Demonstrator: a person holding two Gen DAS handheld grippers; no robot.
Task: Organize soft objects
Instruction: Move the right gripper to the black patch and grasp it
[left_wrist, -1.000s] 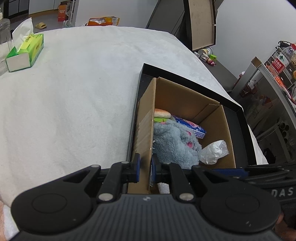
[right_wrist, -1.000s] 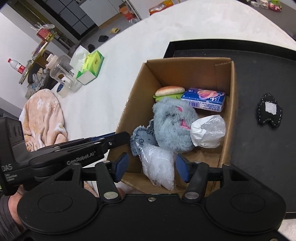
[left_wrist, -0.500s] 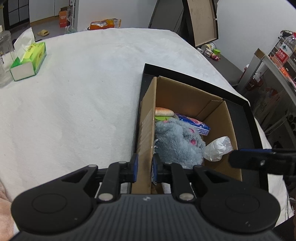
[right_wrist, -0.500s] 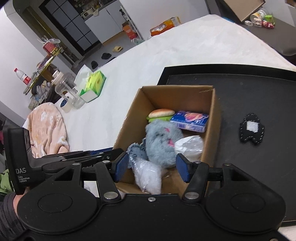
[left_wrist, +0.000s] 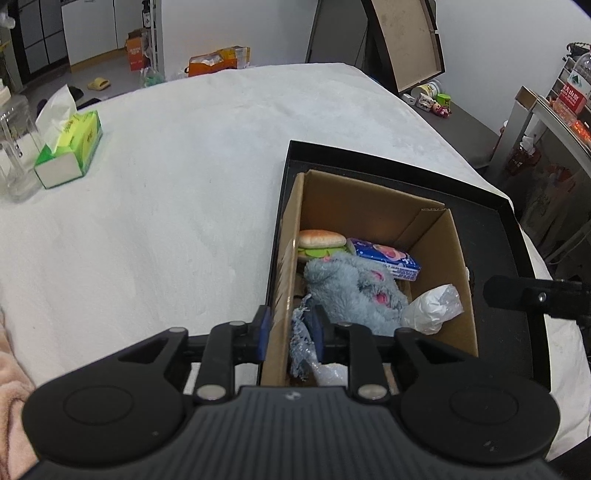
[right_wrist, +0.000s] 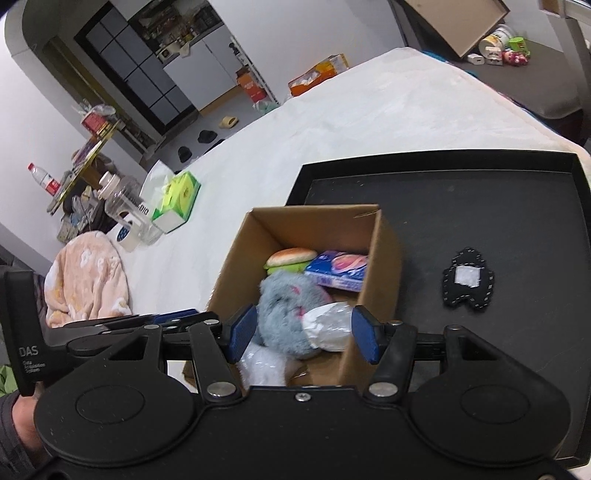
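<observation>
A cardboard box (left_wrist: 373, 206) (right_wrist: 236, 266) stands on a black tray (left_wrist: 498, 236) (right_wrist: 498, 206). Inside it lie a grey plush toy (left_wrist: 354, 291) (right_wrist: 284, 310), a burger toy (left_wrist: 319, 242) (right_wrist: 291, 258), a blue packet (left_wrist: 384, 256) (right_wrist: 338, 271) and a white plastic bag (left_wrist: 432, 306) (right_wrist: 328, 325). My left gripper (left_wrist: 289, 334) straddles the box's left wall with its fingers a little apart and the wall between them. My right gripper (right_wrist: 301, 334) is open and empty above the near end of the box. A black felt piece (right_wrist: 467, 282) lies on the tray to the right of the box.
A green tissue box (left_wrist: 72, 147) (right_wrist: 177, 201) and clear jars (left_wrist: 14, 147) (right_wrist: 125, 206) stand at the far left of the white cloth-covered table (left_wrist: 166, 192). A pink blanket (right_wrist: 86, 284) lies at the table's left edge.
My right gripper has lifted up and back from inside the box. My left gripper's fingers have opened a little around the box wall.
</observation>
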